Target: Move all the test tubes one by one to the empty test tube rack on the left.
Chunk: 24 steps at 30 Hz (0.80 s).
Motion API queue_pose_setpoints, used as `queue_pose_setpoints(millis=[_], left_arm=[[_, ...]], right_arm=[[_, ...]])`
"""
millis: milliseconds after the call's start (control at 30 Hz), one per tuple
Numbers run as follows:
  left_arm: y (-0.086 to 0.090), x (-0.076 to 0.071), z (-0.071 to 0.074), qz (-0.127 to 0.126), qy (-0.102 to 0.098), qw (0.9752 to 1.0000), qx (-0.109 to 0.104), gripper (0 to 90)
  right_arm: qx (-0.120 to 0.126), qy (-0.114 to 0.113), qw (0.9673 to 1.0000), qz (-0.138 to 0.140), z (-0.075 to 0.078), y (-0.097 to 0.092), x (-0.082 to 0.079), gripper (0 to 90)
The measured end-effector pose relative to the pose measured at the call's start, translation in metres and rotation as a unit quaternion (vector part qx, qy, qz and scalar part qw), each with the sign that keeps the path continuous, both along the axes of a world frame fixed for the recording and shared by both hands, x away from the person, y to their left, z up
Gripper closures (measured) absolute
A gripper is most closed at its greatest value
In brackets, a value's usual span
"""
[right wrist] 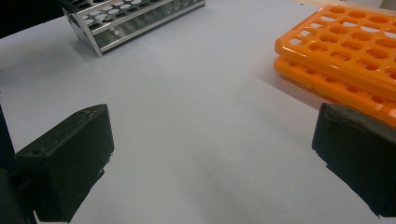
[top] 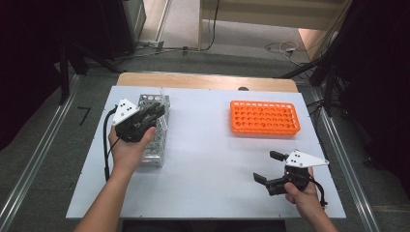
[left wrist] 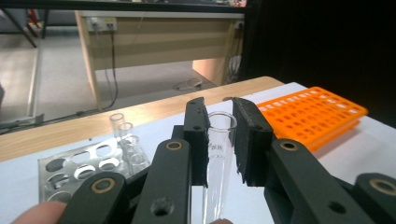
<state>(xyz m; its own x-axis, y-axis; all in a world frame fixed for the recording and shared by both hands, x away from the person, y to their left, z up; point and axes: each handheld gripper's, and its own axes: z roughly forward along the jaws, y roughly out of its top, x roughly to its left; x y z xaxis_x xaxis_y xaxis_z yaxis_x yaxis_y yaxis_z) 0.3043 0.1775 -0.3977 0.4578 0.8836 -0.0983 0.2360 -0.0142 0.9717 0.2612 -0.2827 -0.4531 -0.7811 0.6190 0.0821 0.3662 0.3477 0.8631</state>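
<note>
Left gripper (left wrist: 219,140) fingers (left wrist: 196,135) are clamped on a glass tube (left wrist: 218,154), upright between the pads, just over the clear rack (top: 157,130) at table left. Right gripper (top: 270,166) jaws spread wide, empty, low over the white table (top: 208,159). Orange rack (top: 265,117) sits far right, nearer the right hand; I'd guess the tube goes there.

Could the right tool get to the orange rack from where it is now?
Probably yes. The right tool is open and holds nothing, and only bare white table lies between it and the orange rack.
</note>
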Motion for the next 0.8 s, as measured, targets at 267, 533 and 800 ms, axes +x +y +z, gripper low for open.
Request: queue_pose_setpoints(millis=[267, 533, 800], left_arm=[[0.006, 0.018, -0.009, 0.030, 0.011, 0.9994, -0.012, 76.2], [0.009, 0.025, -0.014, 0.055, 0.003, 0.9985, -0.005, 76.2], [0.008, 0.035, -0.021, 0.067, 0.008, 0.9977, 0.004, 76.2]], right_arm=[[-0.004, -0.014, 0.9997, -0.020, -0.006, -0.013, 0.006, 0.0], [-0.002, -0.015, 0.9996, -0.023, -0.007, -0.015, 0.008, 0.0], [0.000, -0.018, 0.9996, -0.024, -0.006, -0.016, 0.007, 0.0]])
